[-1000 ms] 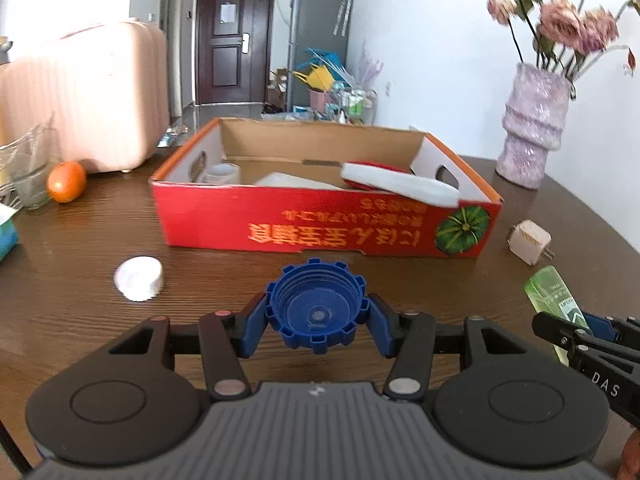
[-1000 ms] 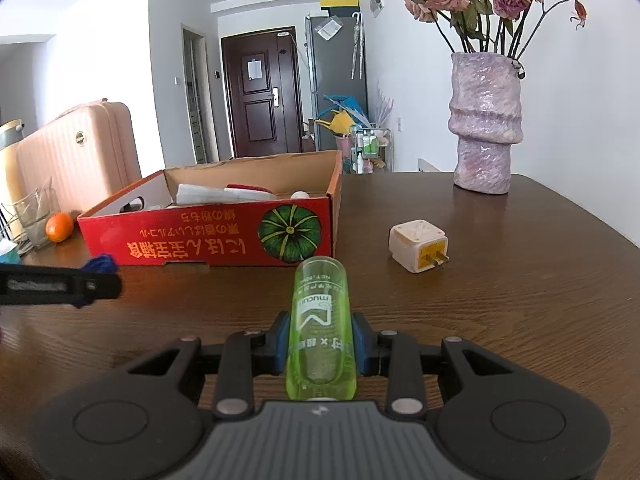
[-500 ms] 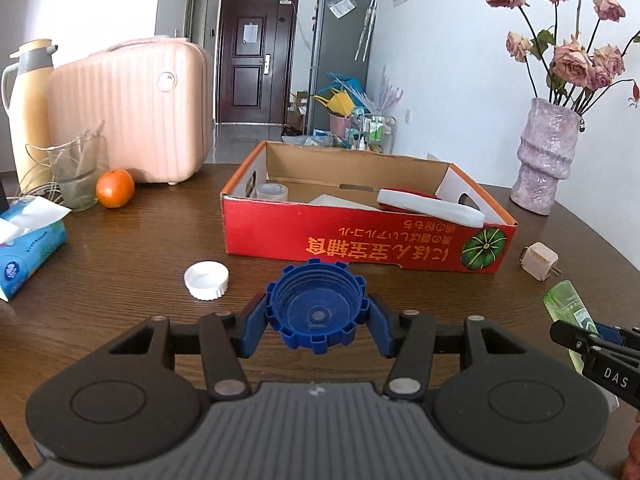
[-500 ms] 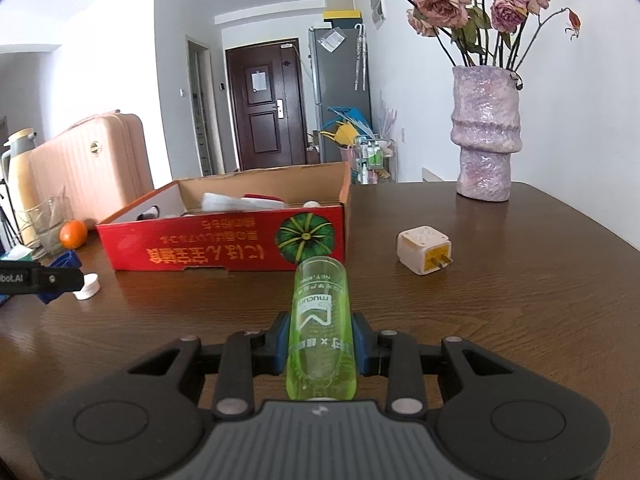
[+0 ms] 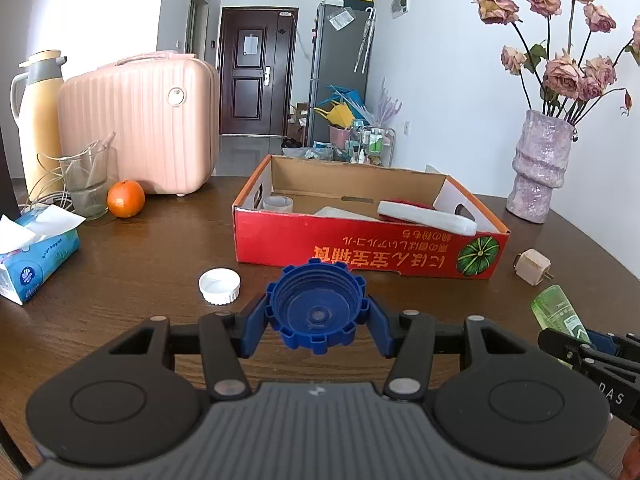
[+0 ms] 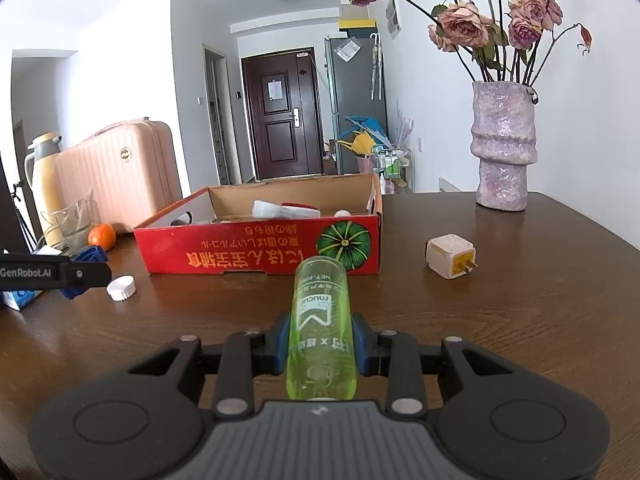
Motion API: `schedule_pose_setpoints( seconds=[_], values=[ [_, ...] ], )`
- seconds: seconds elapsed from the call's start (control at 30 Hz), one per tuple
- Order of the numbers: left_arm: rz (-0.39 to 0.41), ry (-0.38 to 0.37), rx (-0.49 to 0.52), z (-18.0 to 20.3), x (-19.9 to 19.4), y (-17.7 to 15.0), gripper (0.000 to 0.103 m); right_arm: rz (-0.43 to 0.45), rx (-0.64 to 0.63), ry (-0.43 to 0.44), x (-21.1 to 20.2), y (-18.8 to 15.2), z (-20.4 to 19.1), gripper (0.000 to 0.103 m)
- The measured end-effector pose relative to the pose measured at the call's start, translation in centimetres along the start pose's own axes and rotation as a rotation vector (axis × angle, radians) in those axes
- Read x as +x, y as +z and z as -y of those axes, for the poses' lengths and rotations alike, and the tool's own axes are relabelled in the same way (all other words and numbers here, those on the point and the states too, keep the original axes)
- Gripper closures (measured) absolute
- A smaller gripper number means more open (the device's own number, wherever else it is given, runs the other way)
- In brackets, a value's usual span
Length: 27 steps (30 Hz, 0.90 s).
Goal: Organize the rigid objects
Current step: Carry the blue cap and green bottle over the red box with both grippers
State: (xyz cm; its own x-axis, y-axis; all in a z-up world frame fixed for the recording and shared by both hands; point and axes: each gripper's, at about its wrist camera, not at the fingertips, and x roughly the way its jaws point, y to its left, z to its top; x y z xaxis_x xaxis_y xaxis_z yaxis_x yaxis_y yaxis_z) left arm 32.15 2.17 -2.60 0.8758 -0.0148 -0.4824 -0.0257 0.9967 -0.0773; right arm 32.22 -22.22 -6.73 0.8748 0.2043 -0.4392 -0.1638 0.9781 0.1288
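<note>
Left wrist view showed the left gripper [image 5: 316, 316] with its fingers [image 5: 254, 330] clenched on a blue notched cap [image 5: 316, 308] above the table [image 5: 140, 256], short of the red cardboard box [image 5: 360, 252], while right wrist view showed the right gripper [image 6: 321, 342] grasping a green bottle [image 6: 320, 320] near a white plug adapter [image 6: 450, 256].

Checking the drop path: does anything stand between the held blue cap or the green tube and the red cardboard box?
Only the red cardboard box's own near wall. The left gripper holds the blue ridged plastic cap, the right gripper the translucent green plastic tube; bare wooden table lies between.
</note>
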Motion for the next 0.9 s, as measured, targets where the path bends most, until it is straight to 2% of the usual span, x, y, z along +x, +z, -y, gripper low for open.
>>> schedule_pose_setpoints(
  seconds=[0.47,0.9],
  values=[
    [0.047,-0.001,0.003,0.6,0.4,2.7,0.049,0.044,-0.019,0.015,0.8,2.9,-1.3,0.072],
    [0.093,-0.001,-0.022,1.6,2.9,5.4,0.049,0.089,-0.022,0.015,4.0,6.1,-1.5,0.072]
  ],
)
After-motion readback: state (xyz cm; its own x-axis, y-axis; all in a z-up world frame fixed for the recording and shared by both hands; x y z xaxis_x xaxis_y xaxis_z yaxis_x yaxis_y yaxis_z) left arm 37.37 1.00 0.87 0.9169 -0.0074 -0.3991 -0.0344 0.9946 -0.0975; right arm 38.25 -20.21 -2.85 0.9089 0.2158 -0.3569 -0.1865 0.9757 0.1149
